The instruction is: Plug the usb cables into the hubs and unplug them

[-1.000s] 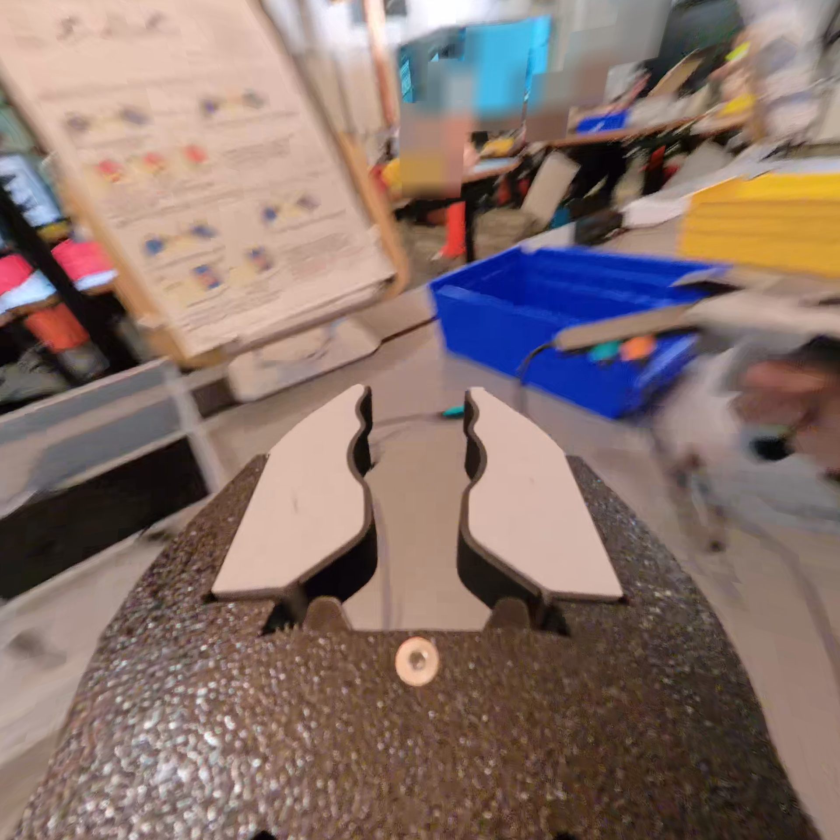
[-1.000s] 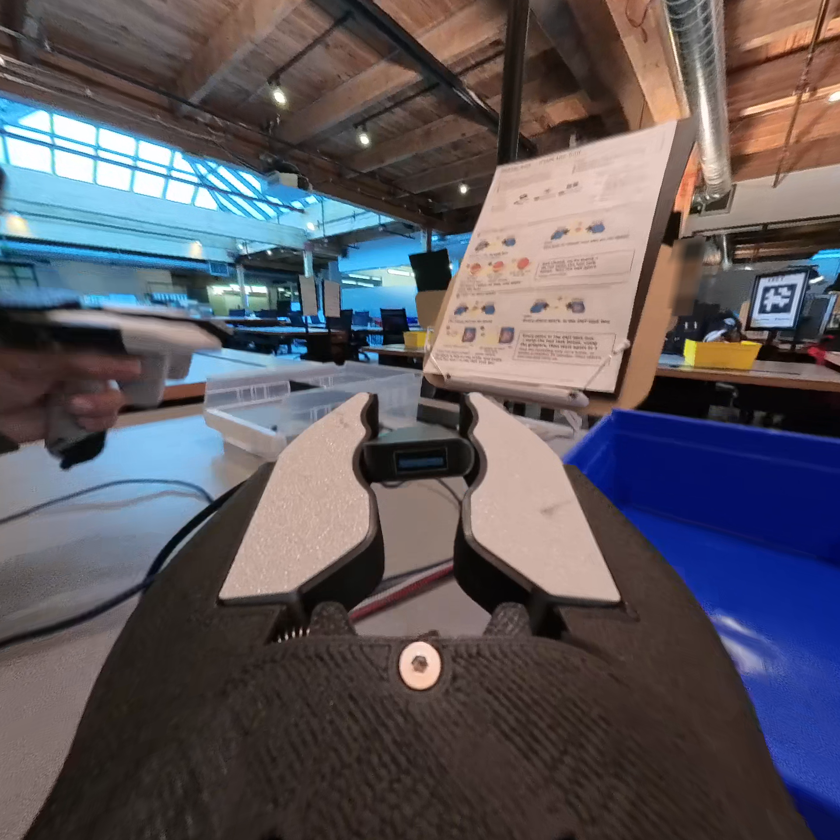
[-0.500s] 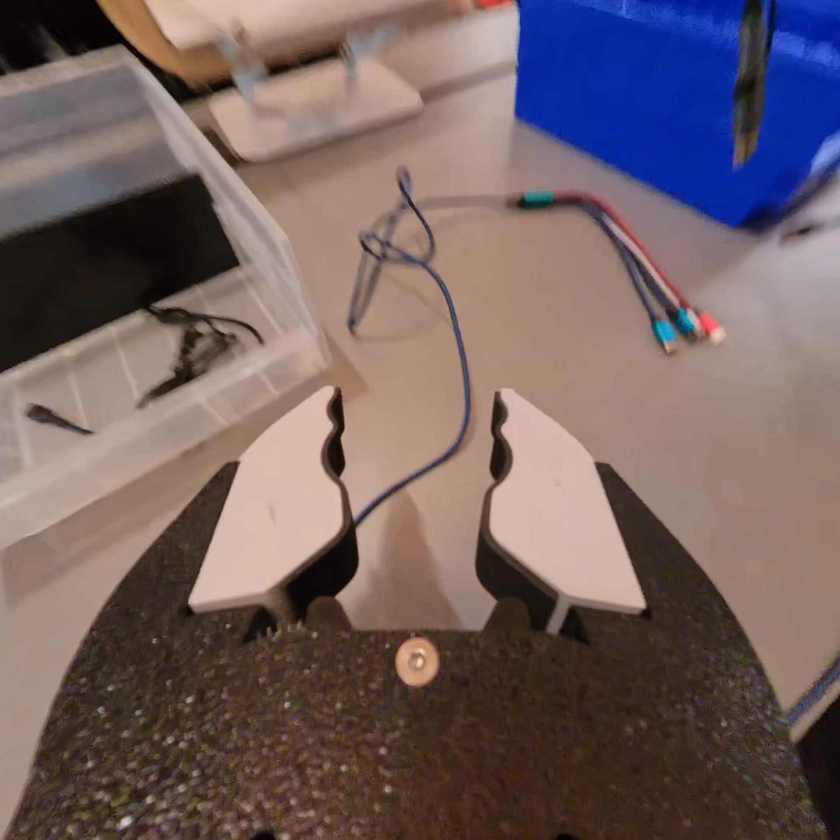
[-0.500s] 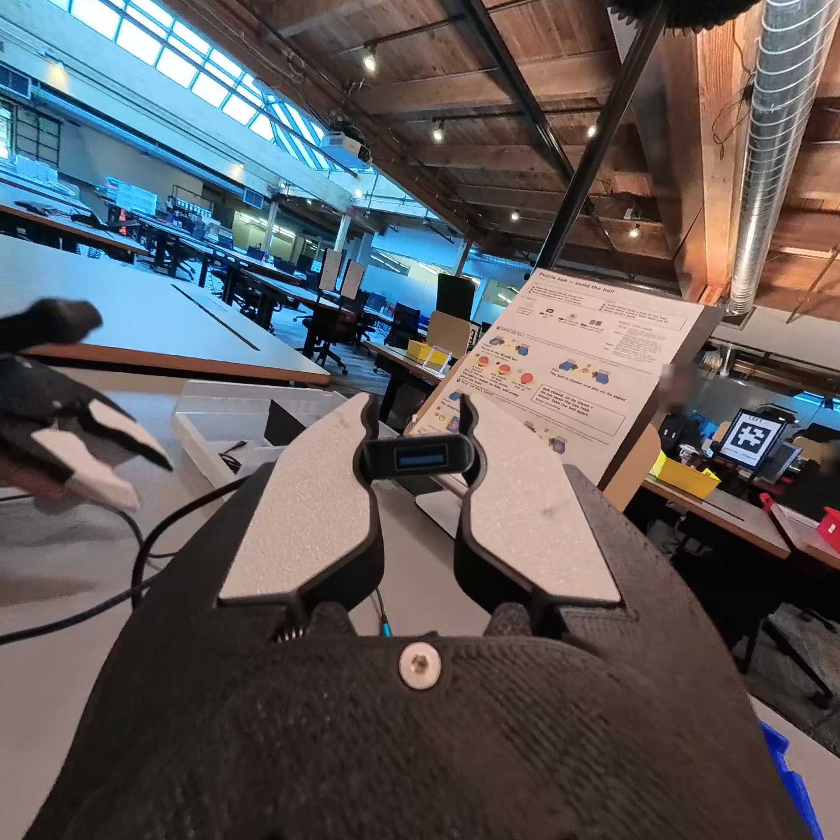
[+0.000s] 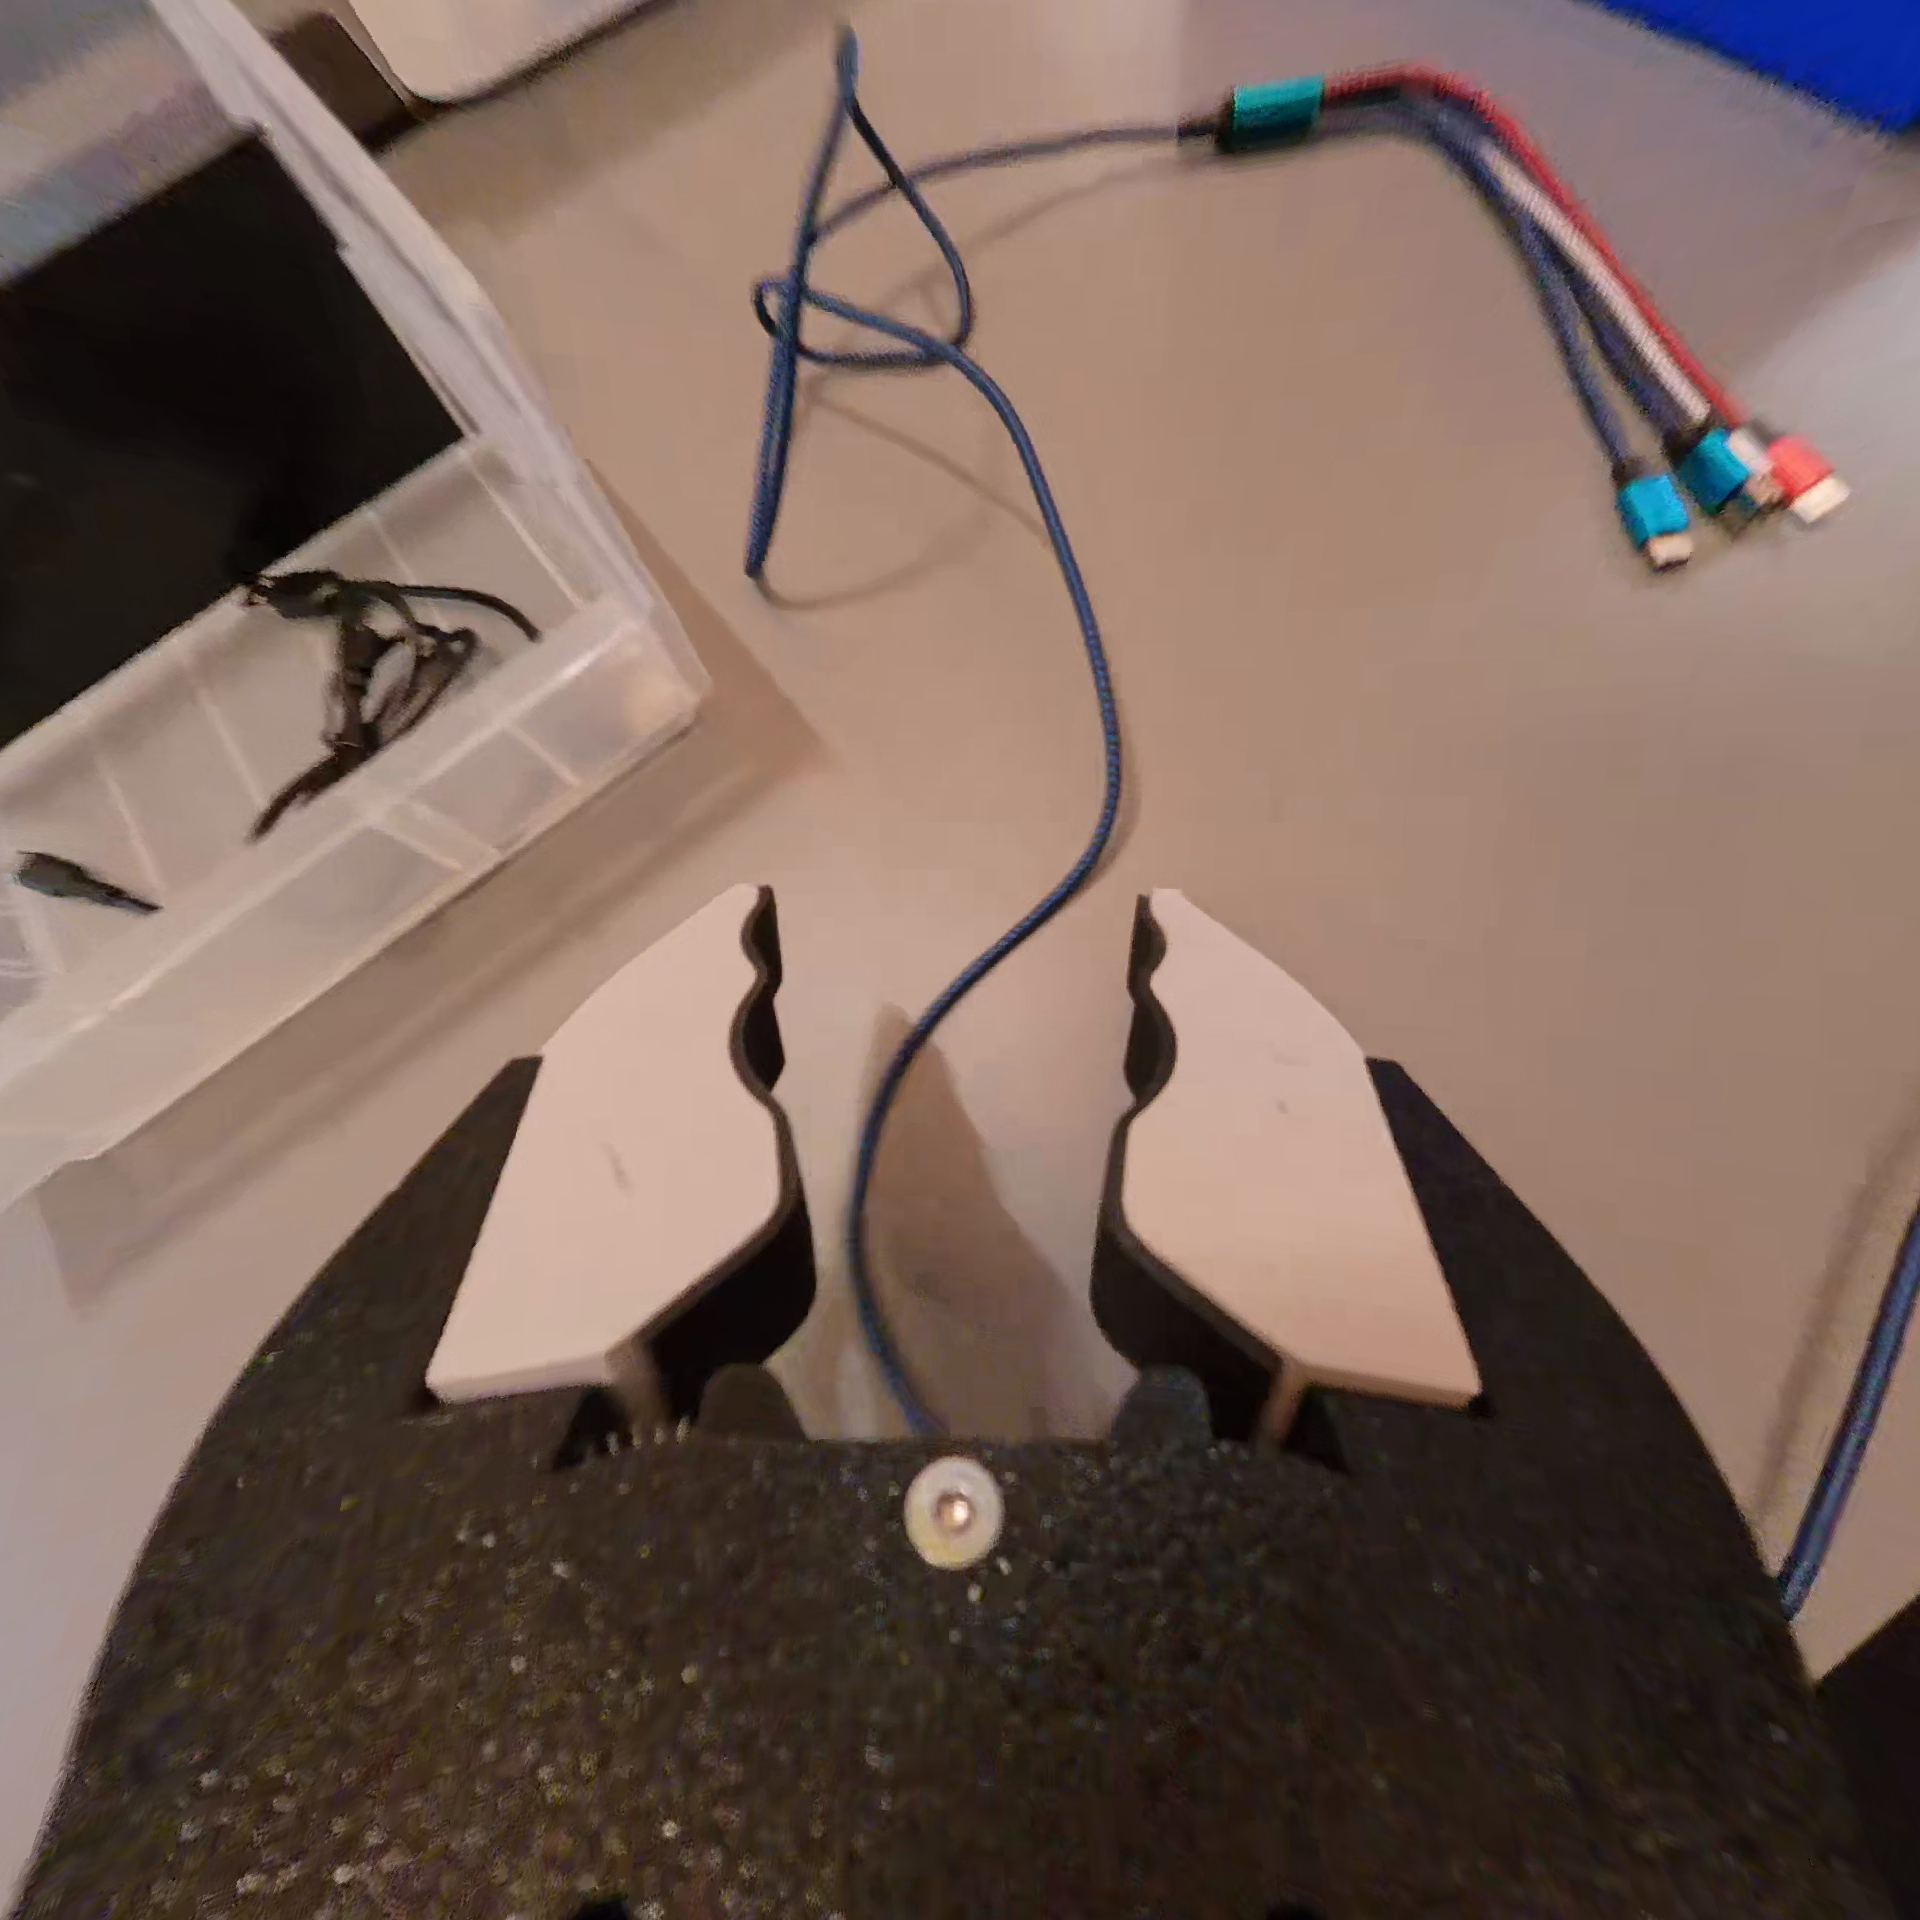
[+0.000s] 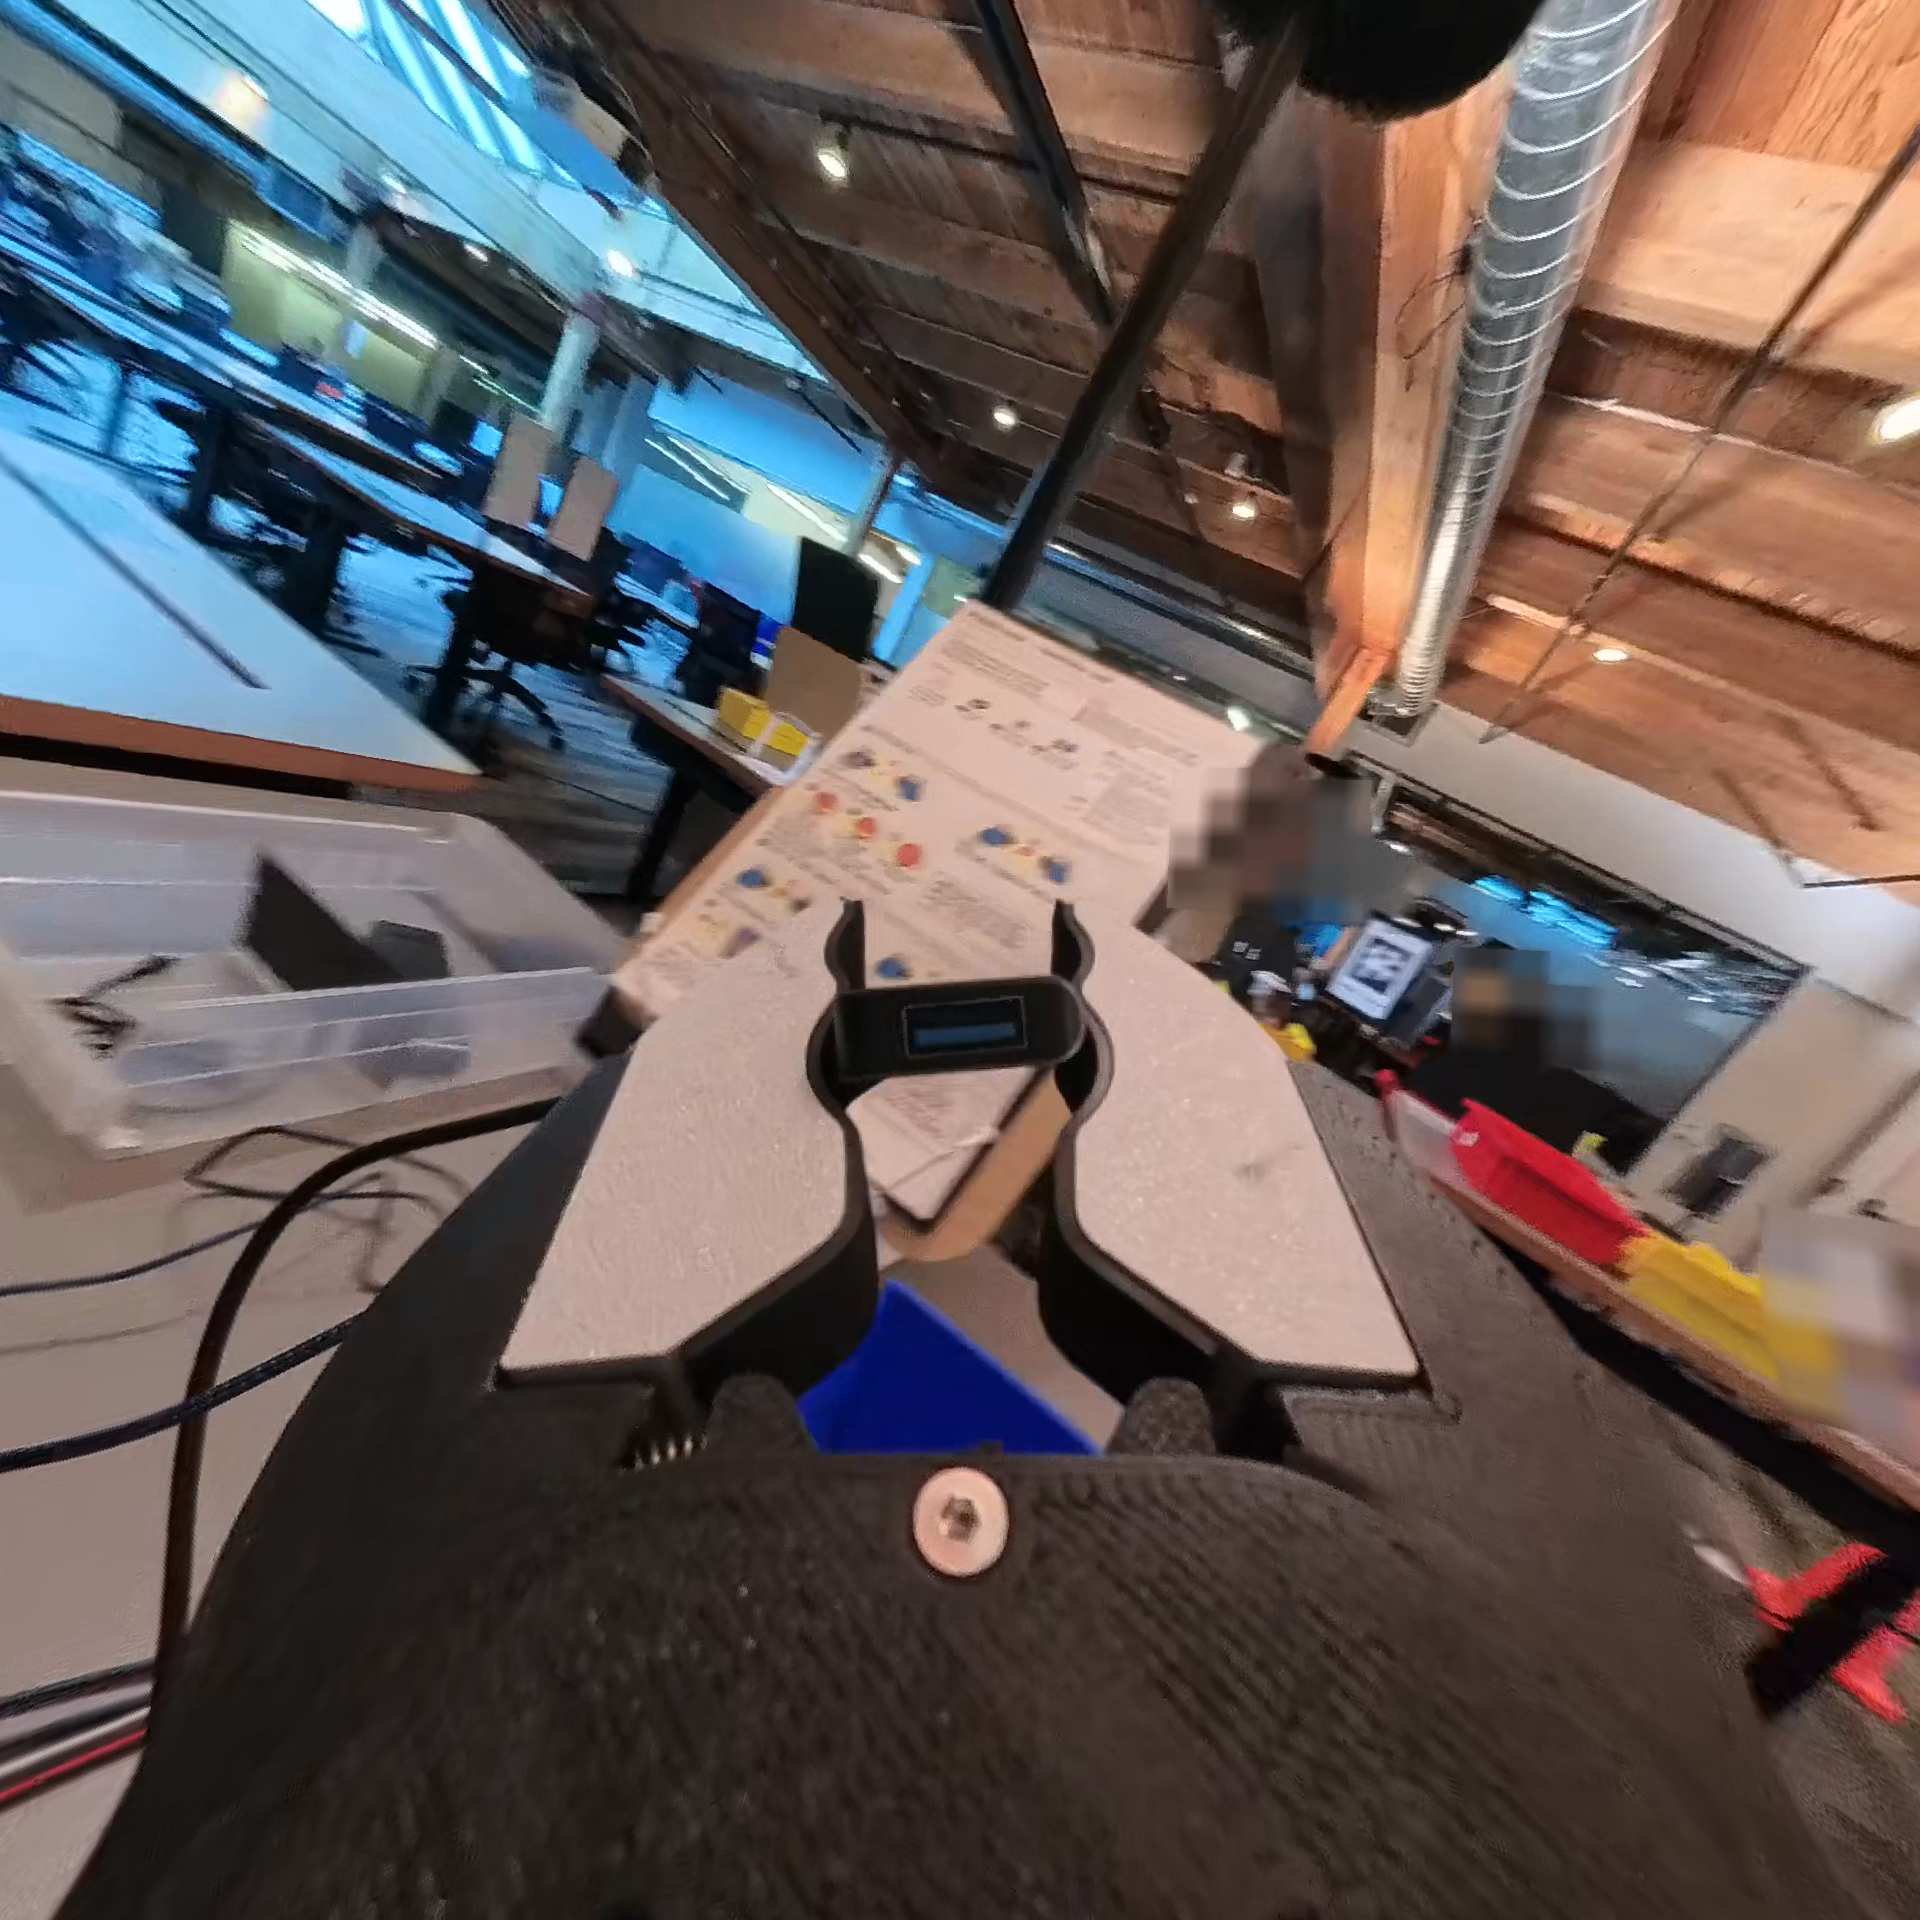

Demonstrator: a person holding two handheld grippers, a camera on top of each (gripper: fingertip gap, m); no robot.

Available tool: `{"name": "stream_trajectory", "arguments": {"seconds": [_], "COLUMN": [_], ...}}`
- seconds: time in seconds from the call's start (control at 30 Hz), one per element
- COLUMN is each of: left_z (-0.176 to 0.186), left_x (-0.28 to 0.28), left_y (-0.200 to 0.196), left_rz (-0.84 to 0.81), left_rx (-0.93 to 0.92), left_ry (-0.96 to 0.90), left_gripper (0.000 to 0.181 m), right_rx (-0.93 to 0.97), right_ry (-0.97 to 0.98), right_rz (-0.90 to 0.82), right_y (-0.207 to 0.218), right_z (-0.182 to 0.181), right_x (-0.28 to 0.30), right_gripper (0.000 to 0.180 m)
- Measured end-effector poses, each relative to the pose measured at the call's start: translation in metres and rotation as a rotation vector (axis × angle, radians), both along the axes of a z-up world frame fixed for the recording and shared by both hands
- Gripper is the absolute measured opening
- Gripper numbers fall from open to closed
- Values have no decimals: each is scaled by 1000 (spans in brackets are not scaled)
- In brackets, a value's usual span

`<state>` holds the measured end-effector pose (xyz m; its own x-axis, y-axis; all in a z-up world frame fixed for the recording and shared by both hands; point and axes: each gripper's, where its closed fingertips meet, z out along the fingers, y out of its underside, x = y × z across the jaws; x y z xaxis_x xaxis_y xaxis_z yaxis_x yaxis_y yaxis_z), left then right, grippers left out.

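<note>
My left gripper [image 5: 951, 909] is open and points down at the grey table. A blue braided usb cable [image 5: 1081, 665] runs from a tangle at the top, between the open fingers and under the gripper body. Its far end splits at a teal joint [image 5: 1273, 109] into several short leads with teal, silver and red plugs [image 5: 1730, 494]. My right gripper [image 6: 958, 940] is shut on a small dark usb hub [image 6: 958, 1027], held up in the air, its blue port facing the camera.
A clear plastic bin [image 5: 312, 582] with black cable bits sits left of the cable; it also shows in the right wrist view [image 6: 291, 997]. An instruction board [image 6: 997, 831] stands behind. A blue bin [image 6: 925, 1392] lies below the right gripper. Dark cables [image 6: 208, 1351] cross the table at left. My hands' fingertips stand some 45 centimeters from each other. My left gripper is the nearer one to the teal joint [image 5: 1273, 109]: about 25 centimeters, against 35 centimeters.
My left gripper has tipped down from the room toward the table, opened wider and closed in over the blue cable. My right gripper has tilted up and rolled, still holding the hub.
</note>
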<state>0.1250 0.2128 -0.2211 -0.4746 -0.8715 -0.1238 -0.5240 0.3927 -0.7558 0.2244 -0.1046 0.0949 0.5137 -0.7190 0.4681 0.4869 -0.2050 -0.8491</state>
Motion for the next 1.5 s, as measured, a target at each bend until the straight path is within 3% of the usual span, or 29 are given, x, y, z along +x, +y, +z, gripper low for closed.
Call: {"name": "stream_trajectory", "arguments": {"seconds": [0.03,0.1,0.17,0.4,0.57,0.63,0.67,0.77,0.83,0.9,1.03,1.17,1.23,1.3,1.37,1.5], "left_z": [6,12,10,1,-4,-6,-8,-11,-11,-9,-9,-12,-13,-14,-14,-12], "left_x": [-1,-3,-4,-2,3,5,5,8,8,10,12,14,15,14,14,14], "left_y": [3,10,16,8,-5,-11,-13,-16,-16,-15,-13,-9,-9,-10,-10,-10], "left_rz": [7,21,36,12,5,-11,-18,-29,-29,-26,-9,19,19,14,6,4], "left_rx": [-23,-54,-61,-66,-146,-167,-169,-152,-146,-149,-165,-168,-171,-177,-184,-205], "left_ry": [-14,-19,-11,-9,-29,-38,-43,-57,-61,-78,-68,-47,-37,-32,-28,-31], "left_gripper": [62,62,61,58,54,54,54,54,54,54,53,51,51,51,50,50], "right_rx": [-14,-63,-84,-352,-524,-628,-686,-738,-754,-727,-684,-863,-886,-889,-961,-1047], "right_ry": [-6,60,174,469,571,635,667,624,704,701,653,479,488,583,718,914], "right_rz": [-50,-143,-194,-314,-272,-243,-255,-298,-219,-246,-6,186,268,261,174,76], "right_y": [-12,-35,-53,-64,-48,-45,-48,-57,-56,-60,1,88,134,171,191,215], "right_z": [11,15,-4,-161,-217,-234,-239,-220,-212,-191,-167,-187,-201,-219,-249,-306], "right_x": [12,44,76,135,137,133,132,135,120,114,65,19,5,10,28,64], "right_gripper": [35,35,35,35,36,44,54,59,83,85,90,90,90,91,111,111]}}
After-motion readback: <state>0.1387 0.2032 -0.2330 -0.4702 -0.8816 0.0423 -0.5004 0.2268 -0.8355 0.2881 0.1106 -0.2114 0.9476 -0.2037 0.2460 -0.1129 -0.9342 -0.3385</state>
